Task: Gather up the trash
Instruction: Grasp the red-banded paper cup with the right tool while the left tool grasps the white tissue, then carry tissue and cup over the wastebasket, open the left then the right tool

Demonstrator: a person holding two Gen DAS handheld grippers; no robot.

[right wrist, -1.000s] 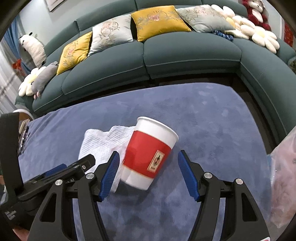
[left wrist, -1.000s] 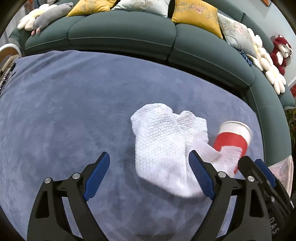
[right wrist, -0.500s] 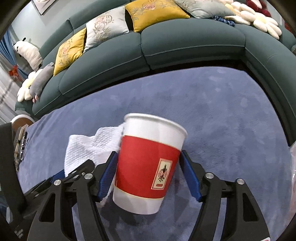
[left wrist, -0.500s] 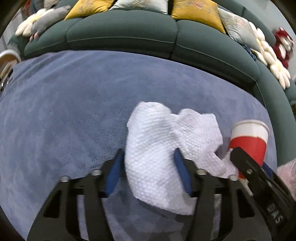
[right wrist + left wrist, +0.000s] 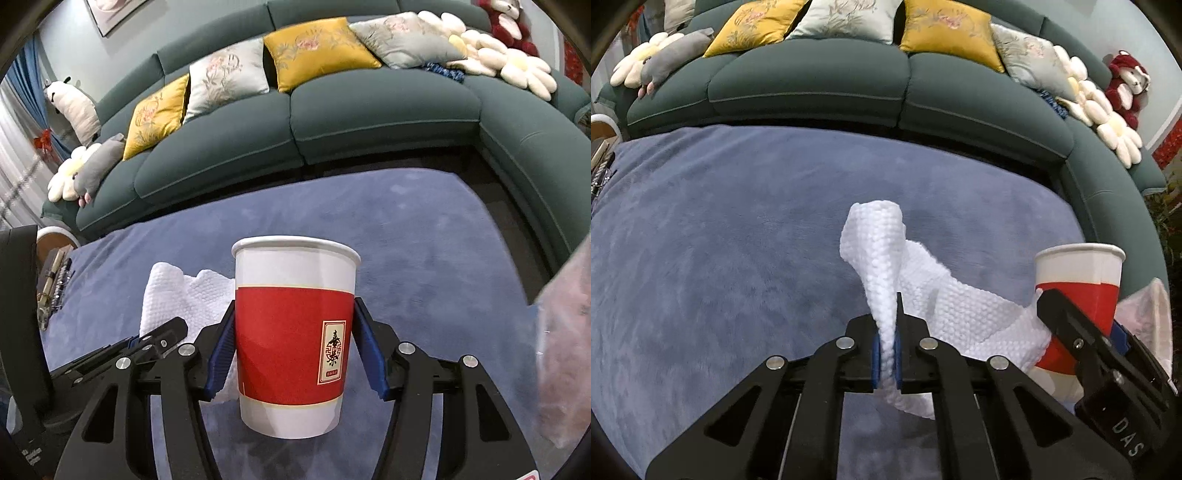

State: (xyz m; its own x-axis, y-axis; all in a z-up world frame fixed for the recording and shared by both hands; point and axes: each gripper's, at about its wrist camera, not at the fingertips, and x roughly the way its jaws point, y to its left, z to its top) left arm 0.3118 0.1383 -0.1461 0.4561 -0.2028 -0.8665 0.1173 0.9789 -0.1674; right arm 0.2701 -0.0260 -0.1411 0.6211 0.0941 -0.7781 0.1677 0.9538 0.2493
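Two grips: your left gripper [image 5: 885, 350] is pinching the towel [image 5: 882, 251]; your right gripper [image 5: 295, 345], just closing, is clamping the cup [image 5: 293, 332].

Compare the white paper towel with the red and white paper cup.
The paper towel is limp, crumpled and all white; the paper cup is rigid, upright, with a red band. The left gripper pinches a thin fold; the right gripper spans the cup's sides. Both are gripped.

Even, soft indoor light, no harsh glare. Strong fisheye bend w/ dark vignette at corners. Sofa [image 5: 812, 88] and rug [image 5: 701, 240] sharp; plastic bag [image 5: 565, 354] at right edge of right view blurry. Faint shadows only.
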